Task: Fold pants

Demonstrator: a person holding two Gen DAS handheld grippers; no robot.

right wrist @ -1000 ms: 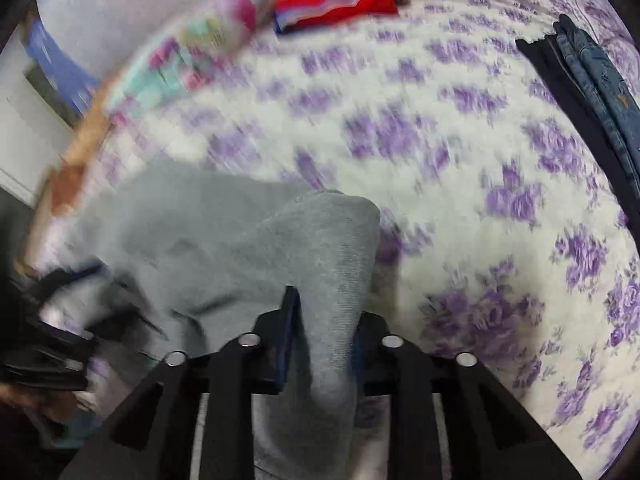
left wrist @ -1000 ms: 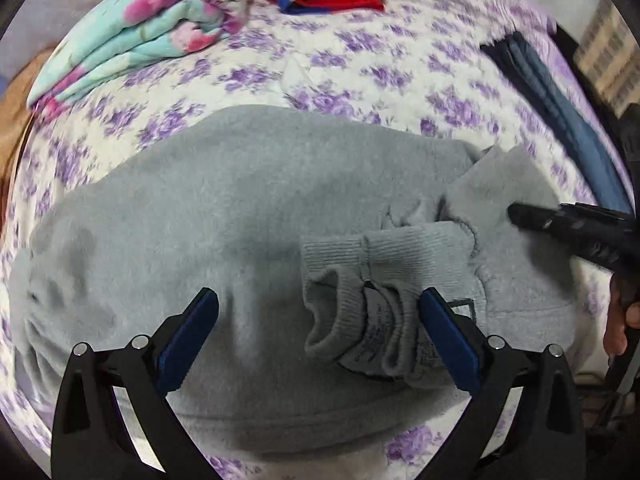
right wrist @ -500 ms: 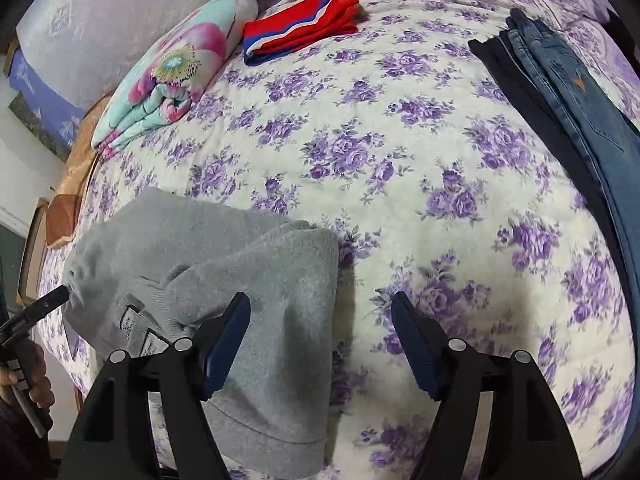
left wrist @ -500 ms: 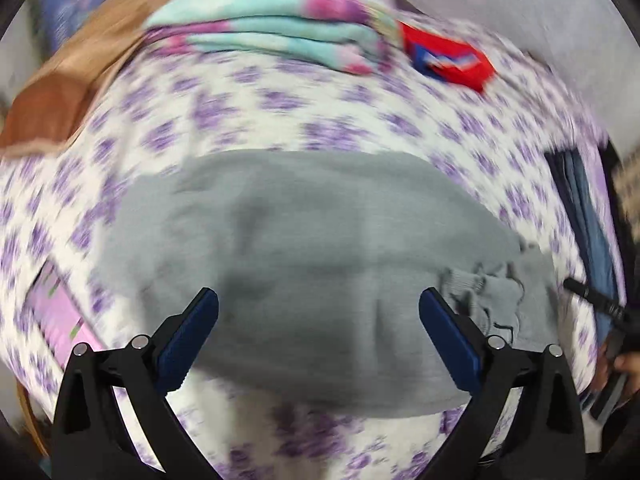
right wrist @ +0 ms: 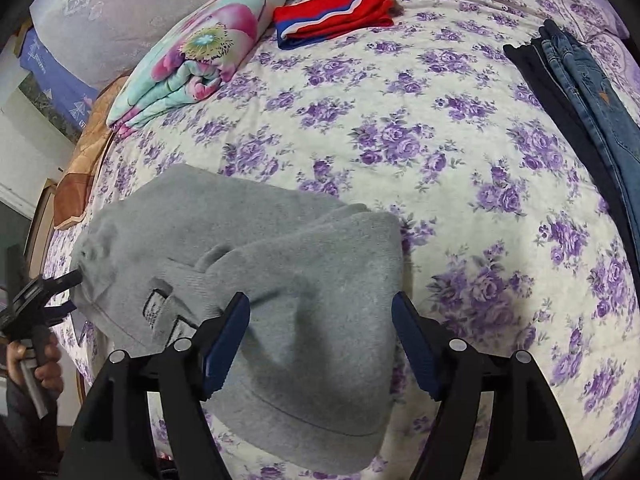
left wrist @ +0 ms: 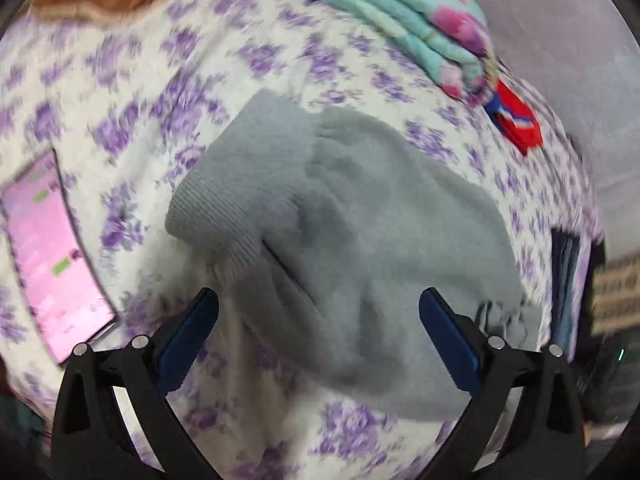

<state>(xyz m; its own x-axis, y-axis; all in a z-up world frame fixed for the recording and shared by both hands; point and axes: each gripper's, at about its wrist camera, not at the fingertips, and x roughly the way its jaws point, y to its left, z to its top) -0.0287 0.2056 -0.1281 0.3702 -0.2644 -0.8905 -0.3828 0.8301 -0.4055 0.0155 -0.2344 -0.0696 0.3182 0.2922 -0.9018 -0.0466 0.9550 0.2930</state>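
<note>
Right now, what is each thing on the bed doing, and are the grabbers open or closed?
Gray pants: folded over, lying on the bedspread.
Left gripper: open, holding nothing.
Right gripper: open, holding nothing.
Floral blanket: folded.
Red garment: folded.
Jeans: laid out long at the bed's edge.
Phone: screen lit.

Black grippers (right wrist: 320,340), blue pads (right wrist: 224,344), seemingly silver screws.

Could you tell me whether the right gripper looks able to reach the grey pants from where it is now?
Probably yes: the right gripper is open, the grey pants lie directly between and ahead of its fingers, and nothing sits between them.
</note>
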